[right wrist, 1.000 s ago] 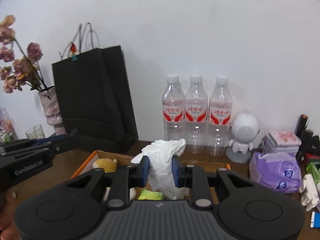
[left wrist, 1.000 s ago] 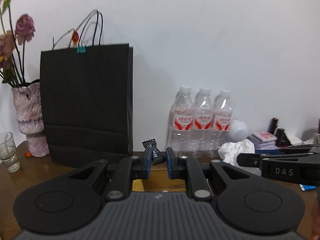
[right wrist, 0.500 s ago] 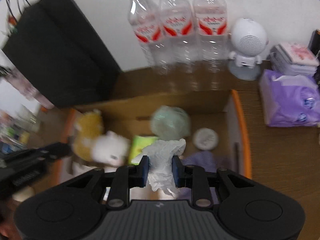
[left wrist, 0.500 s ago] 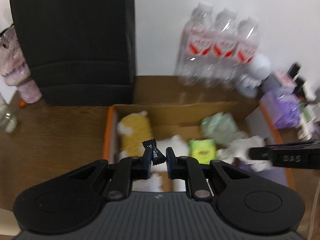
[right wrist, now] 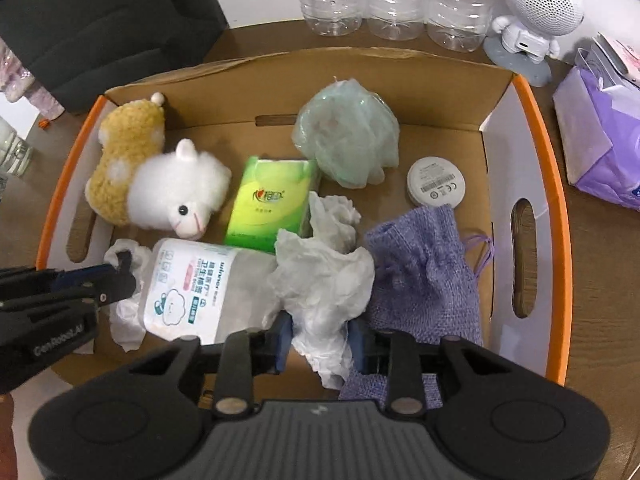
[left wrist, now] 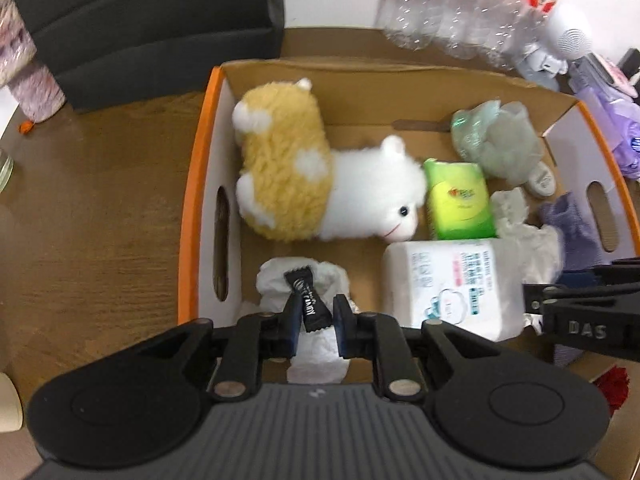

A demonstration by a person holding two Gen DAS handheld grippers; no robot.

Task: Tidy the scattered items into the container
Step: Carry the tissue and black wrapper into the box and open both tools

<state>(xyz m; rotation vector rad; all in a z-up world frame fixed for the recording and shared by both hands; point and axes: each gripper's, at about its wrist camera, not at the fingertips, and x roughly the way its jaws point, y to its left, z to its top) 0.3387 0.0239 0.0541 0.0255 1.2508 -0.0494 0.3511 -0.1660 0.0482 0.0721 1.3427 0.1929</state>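
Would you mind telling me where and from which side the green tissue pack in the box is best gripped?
Grip the green tissue pack across its two long edges, coming straight down from above. It lies flat on the box floor, so only its top and sides are open. The plush crowds one long edge and crumpled tissue overlaps a near corner, so take it toward the far end.

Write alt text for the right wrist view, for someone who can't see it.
The right tongs, jaws just opening, hang over an orange-rimmed cardboard box with a crumpled white tissue between the pads. Inside lie a white-and-tan plush alpaca, green tissue pack, purple burlap pouch and white wipes pack; the left tongs enter at left.
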